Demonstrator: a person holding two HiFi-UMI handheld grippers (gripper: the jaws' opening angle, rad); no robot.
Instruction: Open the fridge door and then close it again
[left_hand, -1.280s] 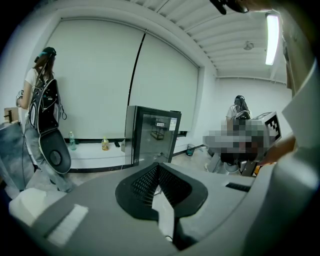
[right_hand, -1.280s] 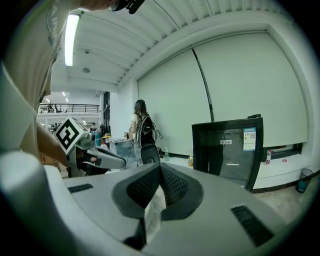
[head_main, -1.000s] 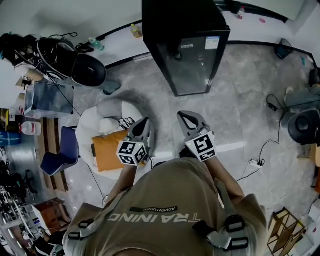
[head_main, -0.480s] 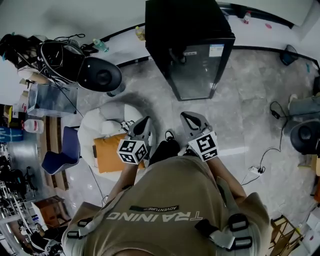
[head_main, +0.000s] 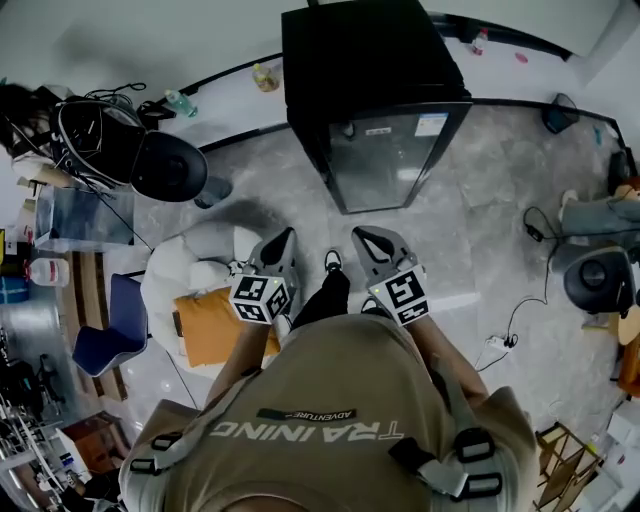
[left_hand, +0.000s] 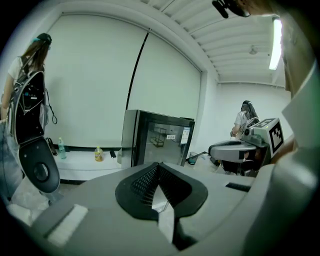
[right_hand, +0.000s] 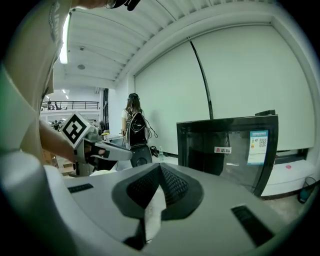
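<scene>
In the head view, both tools are held side by side at waist height. The left gripper (head_main: 283, 240) and right gripper (head_main: 366, 240) both point at the black fridge (head_main: 370, 70), which stands ahead of the tips and well apart from them. Its glass door (head_main: 392, 160) looks shut, so opening has not begun. To do it well, the person should probably step closer, part one pair of jaws, and take the door's free edge. No handle can be made out from here. The floor between the tips and the door is bare. A white beanbag (head_main: 195, 260) with an orange cushion (head_main: 205, 330) lies beside the left gripper, and a loose cable (head_main: 520, 305) runs off to the right of the right gripper.

In the left gripper view, the jaws meet at their tips with nothing between them. The fridge (left_hand: 157, 137) stands ahead and just right of centre. A small yellow bottle (left_hand: 99, 154) sits by the wall to its left, and a person with a backpack (left_hand: 27, 100) stands far left.

In the right gripper view, the jaws are likewise pressed together and empty. The fridge (right_hand: 232, 150) fills the right side ahead, and its door carries stickers.
</scene>
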